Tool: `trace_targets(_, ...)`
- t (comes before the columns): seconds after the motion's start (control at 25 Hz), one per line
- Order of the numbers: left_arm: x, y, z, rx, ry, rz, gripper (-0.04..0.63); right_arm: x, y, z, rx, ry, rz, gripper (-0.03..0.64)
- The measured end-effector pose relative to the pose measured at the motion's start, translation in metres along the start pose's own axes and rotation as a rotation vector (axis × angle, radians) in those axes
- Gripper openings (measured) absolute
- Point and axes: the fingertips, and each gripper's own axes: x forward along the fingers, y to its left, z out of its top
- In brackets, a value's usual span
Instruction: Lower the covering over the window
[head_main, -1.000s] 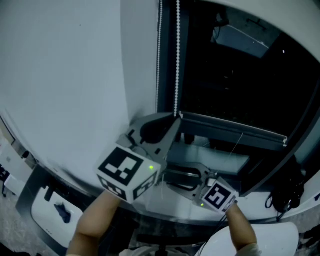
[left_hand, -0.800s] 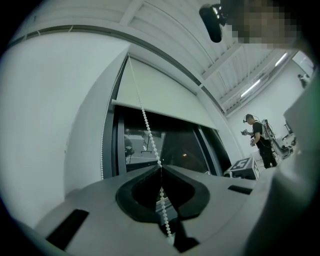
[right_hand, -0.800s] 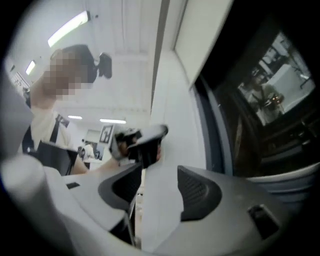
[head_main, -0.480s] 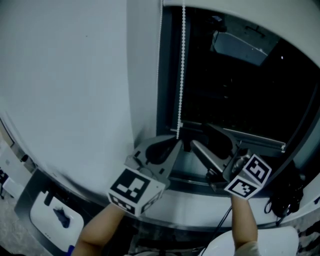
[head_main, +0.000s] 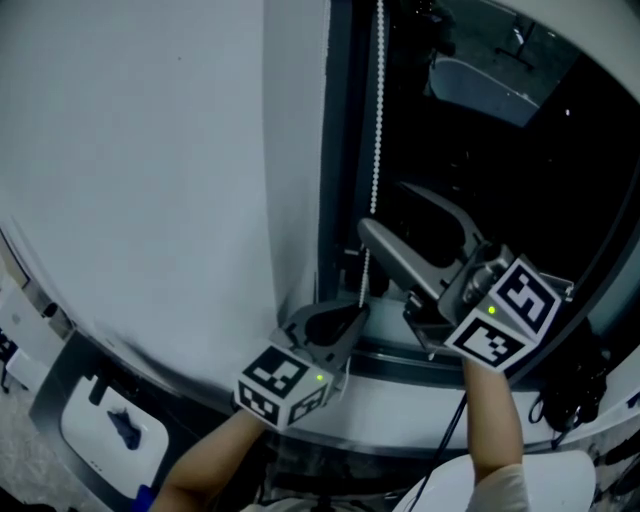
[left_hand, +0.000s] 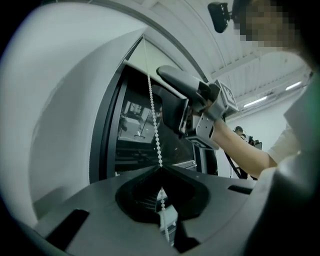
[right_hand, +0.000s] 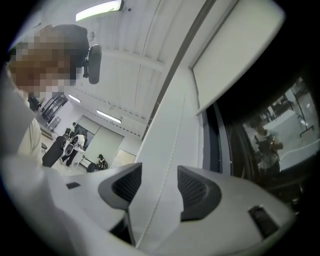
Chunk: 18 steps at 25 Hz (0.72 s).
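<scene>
We work the covering by its bead chain (head_main: 377, 120). It hangs down the left edge of the dark window (head_main: 500, 180), just beside the window frame (head_main: 340, 150) and the pale wall (head_main: 150, 150) that fills the left of the head view. The two hands are staggered along the chain. We read that as a hand-over-hand pull, with one hand holding the chain taut low down and the other placed higher for a fresh hold.

The left tongs (head_main: 358, 305) sit low in the centre of the head view, clenched on the chain. In the left gripper view their tips meet with the beads pinched between them, and the chain runs straight up from that point.

The right tongs (head_main: 385, 210) stand higher, right of centre, angled up beside the chain. Their jaws are apart and released. In the right gripper view the chain passes as a thin line through the gap, touching neither pad so far as we can tell, so they hold nothing.

The covering (right_hand: 240, 50) shows only at the upper right of the right gripper view. It is a white panel whose lower edge ends high over the glass, so we judge that most of the lowering is yet to do.
</scene>
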Motion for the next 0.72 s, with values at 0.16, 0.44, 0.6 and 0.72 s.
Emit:
trace_targets(0.16,0.003,-0.003,-0.044,-0.053,0.086,-0.020,0.018,0.006,-0.002,0.002,-0.027,0.011,-0.008,0.215)
trace_targets(0.44,0.003,-0.008,-0.117,-0.131,0.222,-0.038,0.018,0.014,-0.006,-0.006,-0.055,0.047,-0.017,0.215)
trace_targets(0.6,0.002,-0.008,-0.125,-0.140,0.227,-0.035,0.018,0.015,-0.010,-0.013,-0.056,0.073,-0.016,0.200)
trace_targets(0.72,0.001,-0.006,-0.125,-0.134,0.220,-0.031,0.018,0.018,-0.014,-0.015,-0.074,0.081,-0.029,0.126)
